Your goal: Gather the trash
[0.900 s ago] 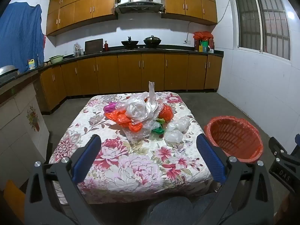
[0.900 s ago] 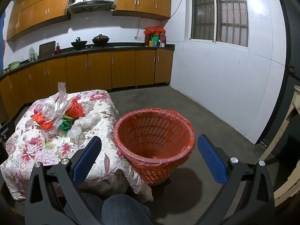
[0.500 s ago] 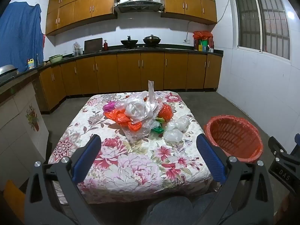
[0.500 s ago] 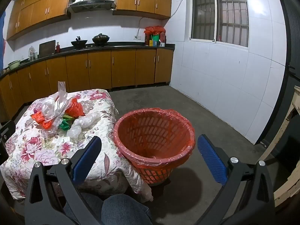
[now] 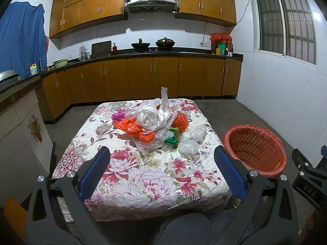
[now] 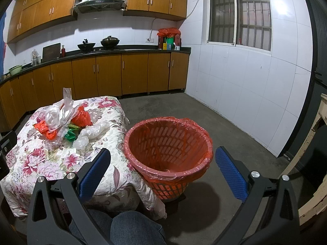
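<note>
Left wrist view: the left gripper (image 5: 162,167) hangs over the near edge of the floral tablecloth (image 5: 143,183), its blue-padded jaws spread wide with nothing between them. Going from the left of the table, a small magenta bag (image 5: 118,116) lies at the far edge of the trash heap, then crumpled orange bags (image 5: 132,129) under a knot of clear plastic bags (image 5: 152,118), then a green scrap (image 5: 171,139), then two pale wadded bags (image 5: 189,146) nearest the right edge. Beside the table on the floor stands the orange lined waste basket (image 5: 254,149), seemingly empty or nearly so, so the collecting looks barely begun.

Right wrist view: the right gripper (image 6: 162,167) is likewise spread wide and empty, pointed at the basket's rim (image 6: 169,171), with the heap (image 6: 61,122) well off to its left.

A sensible first pick would be the pale wadded bags, since they sit apart from the pile and closest to the basket. Thin film collapses, so the jaws should straddle the thickest bunch and close fully before lifting; pinching a loose flap risks dragging neighbours or the cloth. Carry it over the rim before letting go, since light plastic may drift.
</note>
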Available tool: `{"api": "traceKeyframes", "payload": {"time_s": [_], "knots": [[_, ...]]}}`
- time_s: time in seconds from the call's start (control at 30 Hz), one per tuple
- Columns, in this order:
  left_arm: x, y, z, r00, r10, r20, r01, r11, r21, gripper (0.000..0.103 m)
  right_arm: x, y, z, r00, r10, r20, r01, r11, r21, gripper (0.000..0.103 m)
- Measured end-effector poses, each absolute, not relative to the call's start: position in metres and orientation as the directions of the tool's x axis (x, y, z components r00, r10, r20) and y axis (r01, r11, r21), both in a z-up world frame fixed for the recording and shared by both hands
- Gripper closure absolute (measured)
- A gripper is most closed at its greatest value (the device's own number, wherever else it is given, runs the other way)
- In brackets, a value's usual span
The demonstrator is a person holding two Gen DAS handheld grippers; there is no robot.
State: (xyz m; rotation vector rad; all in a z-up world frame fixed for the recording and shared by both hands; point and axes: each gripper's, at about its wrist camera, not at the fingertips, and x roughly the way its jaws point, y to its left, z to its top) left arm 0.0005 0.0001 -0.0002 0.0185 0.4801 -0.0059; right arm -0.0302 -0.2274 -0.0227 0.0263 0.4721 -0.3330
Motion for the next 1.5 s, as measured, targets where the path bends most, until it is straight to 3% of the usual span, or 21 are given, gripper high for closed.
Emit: {"api": "traceKeyframes", "payload": {"time_s": [1.5], "knots": [[0.0008,-0.0003,-0.0016,0.885,-0.001,-0.466,0.010,1.000,0.017,0.004,-0.0309,-0.2314,-0.0238,0.836,-0.308,-0.454,0.322,0.946,-0.050,0.002]]}}
